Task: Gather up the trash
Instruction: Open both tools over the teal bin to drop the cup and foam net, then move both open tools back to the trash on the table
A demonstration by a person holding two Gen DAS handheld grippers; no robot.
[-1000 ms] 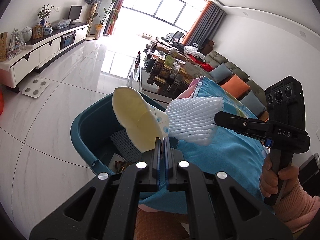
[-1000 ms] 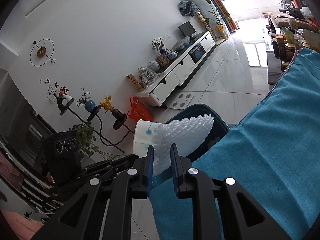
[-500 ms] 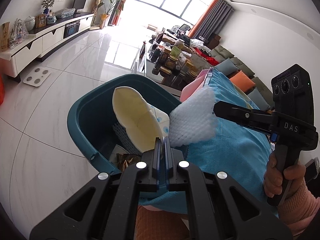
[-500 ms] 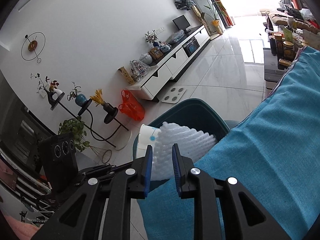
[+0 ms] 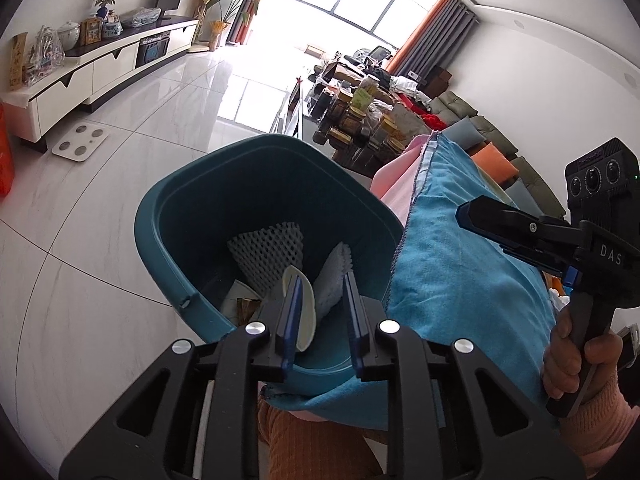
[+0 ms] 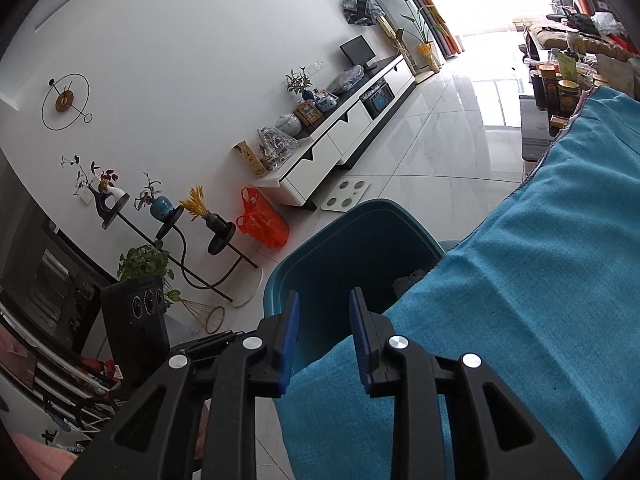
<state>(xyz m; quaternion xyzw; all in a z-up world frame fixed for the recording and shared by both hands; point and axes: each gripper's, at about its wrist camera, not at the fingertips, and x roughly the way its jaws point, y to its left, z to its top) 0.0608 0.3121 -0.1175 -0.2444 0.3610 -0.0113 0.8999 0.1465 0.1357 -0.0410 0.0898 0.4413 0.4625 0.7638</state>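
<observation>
A teal trash bin [image 5: 168, 248] stands on the floor beside the blue-cloth table; it also shows in the right wrist view [image 6: 320, 248]. Inside it lie a grey foam net [image 5: 266, 254], a white foam net [image 5: 334, 280] and a cream paper cup [image 5: 306, 312]. My left gripper [image 5: 320, 292] is open and empty, just above the bin's near rim. My right gripper [image 6: 323, 312] is open and empty, over the bin's edge; it also shows in the left wrist view [image 5: 468, 210], held above the cloth.
A blue cloth [image 5: 460, 280] covers the table at the right, over a pink one [image 5: 396, 180]. A coffee table with several jars [image 5: 356, 120] stands behind. A white TV cabinet [image 5: 100, 68], a floor scale [image 5: 80, 142] and an orange bag [image 6: 262, 222] are at the left.
Both grippers opened. The paper cup dropped from my left gripper and the white foam net from my right gripper; both now lie in the bin.
</observation>
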